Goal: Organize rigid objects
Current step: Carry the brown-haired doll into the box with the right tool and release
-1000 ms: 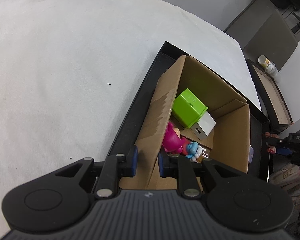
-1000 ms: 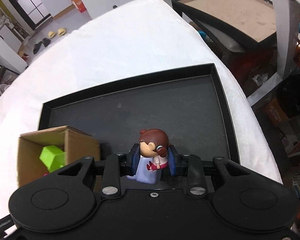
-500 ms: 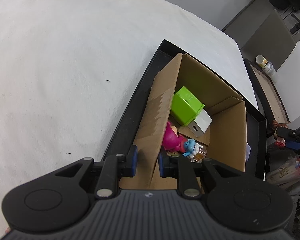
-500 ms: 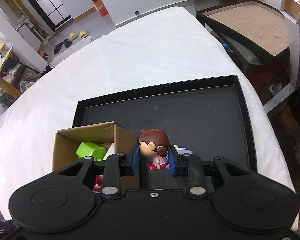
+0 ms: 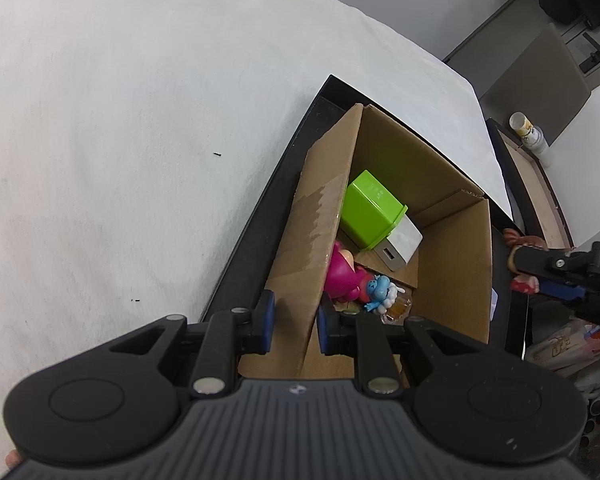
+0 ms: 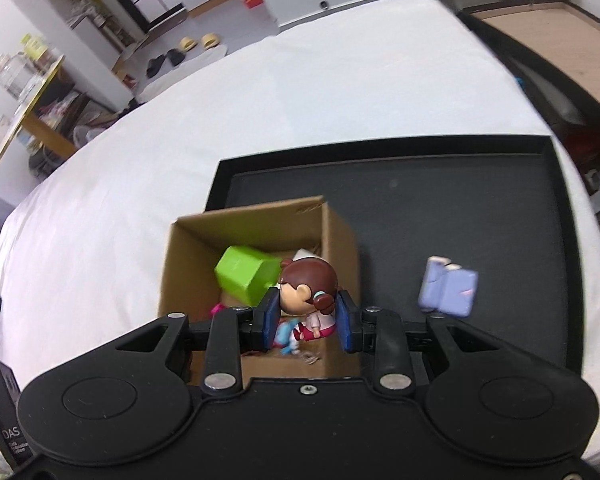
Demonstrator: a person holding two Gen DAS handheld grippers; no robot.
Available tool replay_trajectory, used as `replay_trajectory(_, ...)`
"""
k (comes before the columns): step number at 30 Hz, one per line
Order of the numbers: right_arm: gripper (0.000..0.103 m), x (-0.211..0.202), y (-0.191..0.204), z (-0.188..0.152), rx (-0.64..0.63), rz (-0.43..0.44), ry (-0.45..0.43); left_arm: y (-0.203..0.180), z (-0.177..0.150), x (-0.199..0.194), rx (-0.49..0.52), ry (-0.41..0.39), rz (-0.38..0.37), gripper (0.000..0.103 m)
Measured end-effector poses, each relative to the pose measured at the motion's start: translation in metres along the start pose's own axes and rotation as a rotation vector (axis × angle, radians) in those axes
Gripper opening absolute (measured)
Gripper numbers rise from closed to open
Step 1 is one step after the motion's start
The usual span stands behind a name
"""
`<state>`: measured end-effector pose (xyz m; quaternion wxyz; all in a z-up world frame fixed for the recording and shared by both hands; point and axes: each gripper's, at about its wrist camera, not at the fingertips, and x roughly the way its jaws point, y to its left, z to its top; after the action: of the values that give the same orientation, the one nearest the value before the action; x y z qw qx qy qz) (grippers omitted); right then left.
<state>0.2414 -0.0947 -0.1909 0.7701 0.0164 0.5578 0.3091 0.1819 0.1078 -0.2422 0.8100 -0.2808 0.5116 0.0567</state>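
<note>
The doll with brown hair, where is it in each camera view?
Left wrist: doll at the far right edge, in the right gripper.
Right wrist: doll at centre, between the pads, over the cardboard box.
Shared landmark: green block in the box.

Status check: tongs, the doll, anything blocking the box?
Left tongs clamp cardboard box wall. Right tongs hold brown-haired doll above box opening. Nothing in the way.

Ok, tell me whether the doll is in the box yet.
Not yet. The right gripper grips the doll, which hangs over the open box.
</note>
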Motion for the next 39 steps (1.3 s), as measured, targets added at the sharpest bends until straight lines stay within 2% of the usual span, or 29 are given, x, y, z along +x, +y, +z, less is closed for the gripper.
replay_trajectory(19,0.03,0.043,0.047,-0.036,-0.063,0.049,0.135,0.009,0.0,0.002,-0.027,0.007,-0.031,0.02)
replay_trajectory(24,0.033,0.046,0.051,-0.04,-0.053,0.085,0.171,0.01,0.0,0.001,-0.028,0.009,-0.033,0.02)
replay_trajectory(35,0.037,0.031,0.044,-0.035,-0.046,0.074,0.14,0.008,-0.001,0.0,-0.034,0.008,-0.023,0.02)
replay_trajectory(39,0.043,0.019,0.039,-0.032,-0.048,0.073,0.119,0.006,0.0,-0.001,-0.033,0.005,-0.014,0.02)
